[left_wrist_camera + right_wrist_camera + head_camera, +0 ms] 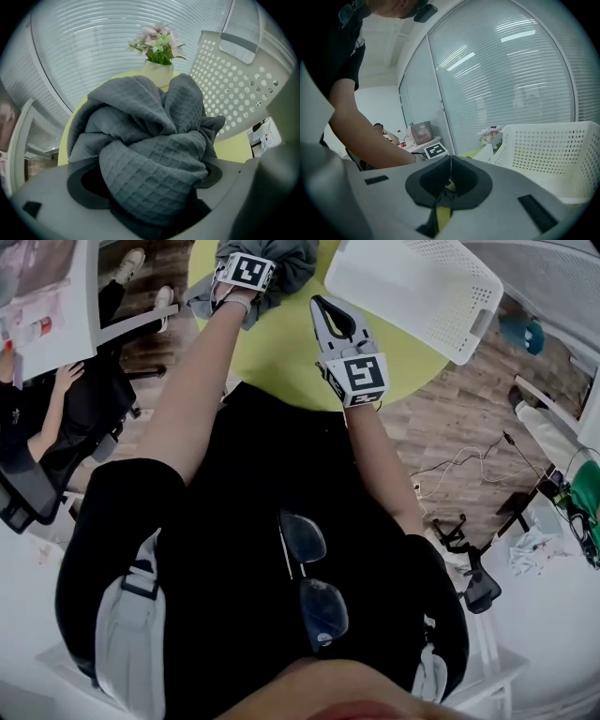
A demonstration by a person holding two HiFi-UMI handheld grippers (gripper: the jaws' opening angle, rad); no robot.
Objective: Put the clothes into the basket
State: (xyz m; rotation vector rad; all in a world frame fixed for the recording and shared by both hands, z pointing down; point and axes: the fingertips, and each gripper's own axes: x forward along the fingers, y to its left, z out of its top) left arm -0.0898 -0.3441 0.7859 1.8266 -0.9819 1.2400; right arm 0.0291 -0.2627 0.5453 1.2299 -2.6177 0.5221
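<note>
The pick-up looks to be in hand: the left gripper (152,187) has its jaws spread wide around the bunched grey cloth (150,136) on the yellow table (281,348), while the right gripper (450,161) is closed and empty, so next the left must clamp, lift and carry the cloth to the white basket (412,287) close by.

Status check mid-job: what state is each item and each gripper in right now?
Basket: upright on the table, no clothes visible inside.
Grey cloth: bunched up on the table, outside the basket.
Left gripper: jaws open wide, grey cloth between them.
Right gripper: jaws shut, empty.
Flower vase: upright behind the cloth.
</note>
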